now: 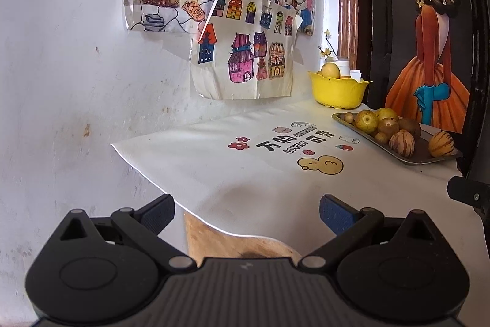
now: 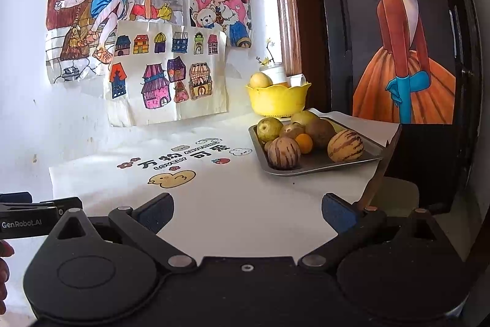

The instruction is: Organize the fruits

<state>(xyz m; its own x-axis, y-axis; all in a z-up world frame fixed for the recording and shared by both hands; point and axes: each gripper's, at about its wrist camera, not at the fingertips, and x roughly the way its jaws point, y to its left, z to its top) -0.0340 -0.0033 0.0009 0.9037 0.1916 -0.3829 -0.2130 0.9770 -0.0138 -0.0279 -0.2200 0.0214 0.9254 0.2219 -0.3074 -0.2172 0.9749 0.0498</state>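
Observation:
A metal tray (image 2: 315, 163) (image 1: 410, 160) on the white tablecloth holds several fruits: striped melons (image 2: 345, 145), a small orange (image 2: 304, 143), brown kiwis (image 2: 320, 132) and yellow-green pears (image 2: 269, 128). Behind it a yellow bowl (image 2: 277, 100) (image 1: 338, 91) holds one yellow fruit (image 2: 260, 80). My left gripper (image 1: 246, 213) is open and holds nothing, low over the table's near left corner, far from the tray. My right gripper (image 2: 248, 212) is open with nothing between its fingers, near the front edge, short of the tray.
A white cloth (image 2: 214, 204) with printed cartoons covers the table. Drawings (image 2: 168, 81) hang on the wall behind. A white jar with small flowers (image 2: 274, 71) stands behind the bowl. A dark door with a painted figure (image 2: 404, 51) is on the right. The left gripper's body (image 2: 27, 221) shows at the left.

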